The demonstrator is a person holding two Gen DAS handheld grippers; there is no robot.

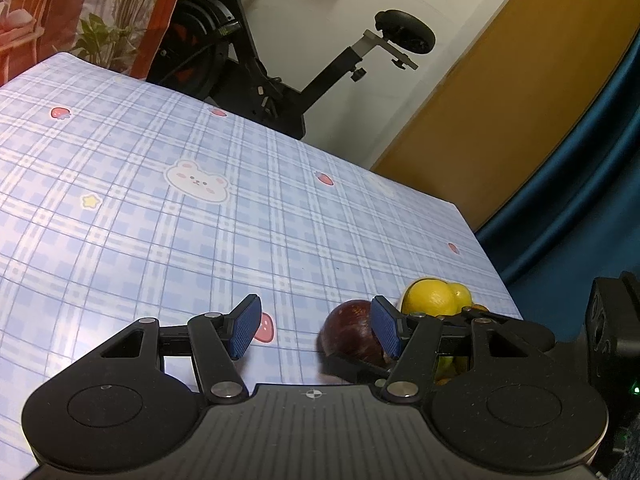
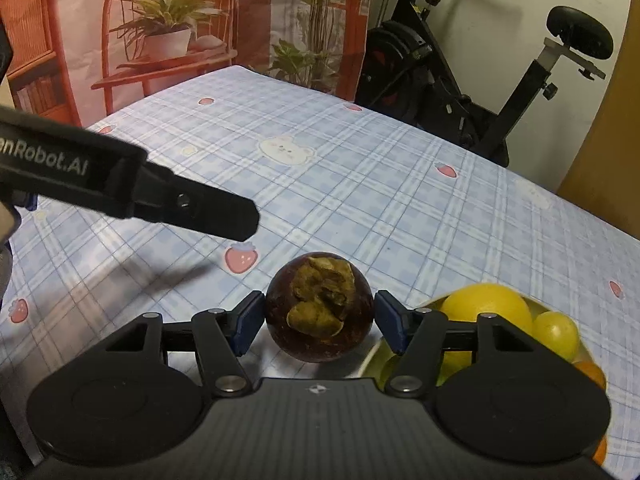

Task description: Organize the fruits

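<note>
Mangosteen [image 2: 320, 308] sits on the table [image 2: 360, 184] just left of the fruit bowl [image 2: 370, 360], round, calyx facing up toward the camera. Right gripper [image 2: 320, 322] has both pads on its sides, pinching it. Left gripper [image 1: 316, 328] is spread wide, holding nothing.

table [image 1: 160, 220]: blue plaid cloth | exercise bike [image 2: 480, 92] behind | white wall [image 1: 312, 24] | printed backdrop [image 2: 160, 32]
</note>
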